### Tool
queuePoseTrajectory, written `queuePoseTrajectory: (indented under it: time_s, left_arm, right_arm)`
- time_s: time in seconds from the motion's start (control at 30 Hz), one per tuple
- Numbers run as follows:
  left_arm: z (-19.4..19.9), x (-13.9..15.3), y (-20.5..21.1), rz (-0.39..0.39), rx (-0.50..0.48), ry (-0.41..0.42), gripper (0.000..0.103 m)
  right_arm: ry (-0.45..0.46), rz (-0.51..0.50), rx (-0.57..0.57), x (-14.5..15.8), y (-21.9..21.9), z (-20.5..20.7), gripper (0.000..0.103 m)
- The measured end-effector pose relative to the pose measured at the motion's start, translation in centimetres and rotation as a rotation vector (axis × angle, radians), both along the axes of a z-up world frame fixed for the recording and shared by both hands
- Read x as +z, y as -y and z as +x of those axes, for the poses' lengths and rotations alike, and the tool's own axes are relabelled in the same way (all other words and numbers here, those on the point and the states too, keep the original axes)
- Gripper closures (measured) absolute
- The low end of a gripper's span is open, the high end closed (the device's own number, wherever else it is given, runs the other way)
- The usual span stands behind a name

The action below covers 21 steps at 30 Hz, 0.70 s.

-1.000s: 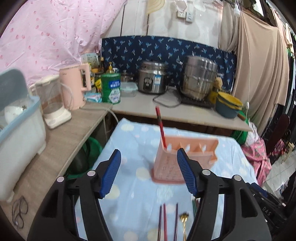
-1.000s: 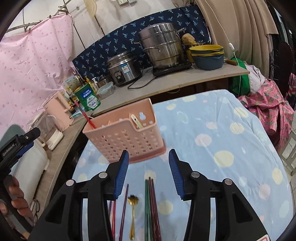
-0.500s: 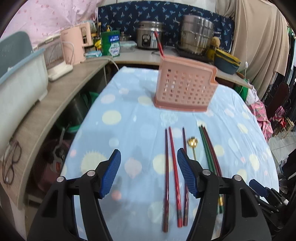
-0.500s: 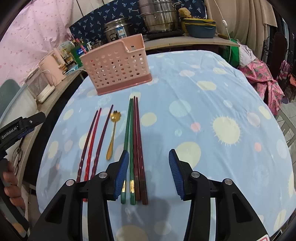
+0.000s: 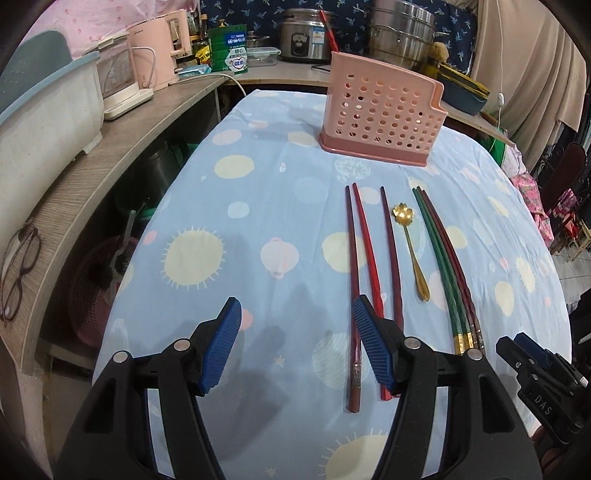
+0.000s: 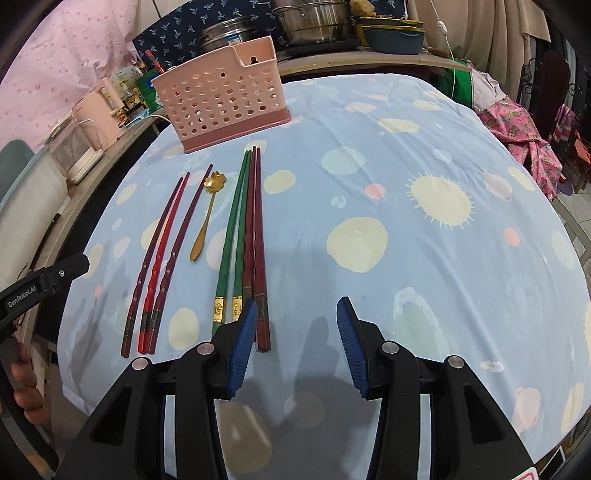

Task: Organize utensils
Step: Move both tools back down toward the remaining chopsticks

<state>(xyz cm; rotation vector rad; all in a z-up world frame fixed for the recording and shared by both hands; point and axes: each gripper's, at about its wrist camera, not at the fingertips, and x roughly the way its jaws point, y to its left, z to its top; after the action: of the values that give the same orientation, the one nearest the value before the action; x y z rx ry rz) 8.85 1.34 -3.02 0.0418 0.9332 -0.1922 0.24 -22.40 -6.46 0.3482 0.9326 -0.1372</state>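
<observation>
Your left gripper [image 5: 295, 345] hangs over the near edge of the blue spotted tablecloth [image 5: 229, 229] with its jaws spread apart and nothing between them; its right blue pad [image 5: 371, 349] overlaps the near ends of the reddish chopsticks in the left wrist view. Your right gripper [image 6: 293, 341] is also wide apart and empty, its left pad [image 6: 242, 339] just beside the near ends of the green and dark red chopsticks.

The pink perforated utensil holder [image 5: 382, 110] stands upright at the far end of the table. 1 red chopstick [image 5: 328, 35] leans out of its left end, and you can see its tip [image 6: 153, 61] from the right wrist view too. Through the holes you cannot tell what else sits inside.

Everything else lies flat on the cloth, lengthwise toward the holder: 3 reddish chopsticks [image 5: 356, 266] on the left, then 1 gold spoon [image 5: 410, 243] with a flower-shaped bowl, then a tight bundle of 2 green chopsticks [image 6: 231, 236] and 2 dark red chopsticks [image 6: 255, 229] touching each other.

On the counter behind stand a steel rice cooker [image 5: 301, 35] and a stacked steel pot [image 5: 400, 33].
</observation>
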Motion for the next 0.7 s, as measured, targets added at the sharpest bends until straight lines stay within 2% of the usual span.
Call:
queuePoseTrajectory:
  time_s: [0.23,0.37,0.6,0.7]
  left_arm:
    - [-0.1,-1.5,0.5,-0.004,-0.018,-0.046,0.043]
    - [-0.3,-1.9,0.8,-0.002,-0.031,-0.054,0.043]
    - [-0.7,-2.7,1.2,-0.005,-0.05,-0.075,0.043]
    - [-0.9,-3.0,1.3,-0.002,-0.054,-0.08,0.043]
  right_arm:
    - [-0.01,-0.017,0.009,-0.2,-0.2,0.3,0.064]
    - [-0.019,-0.021,0.028,-0.5,-0.6,0.7,0.069]
    - [-0.026,-0.031,0.051,-0.7,-1.2,1.1,0.071]
    - [-0.035,-0.03,0.063,-1.1,-1.5,1.4,0.075]
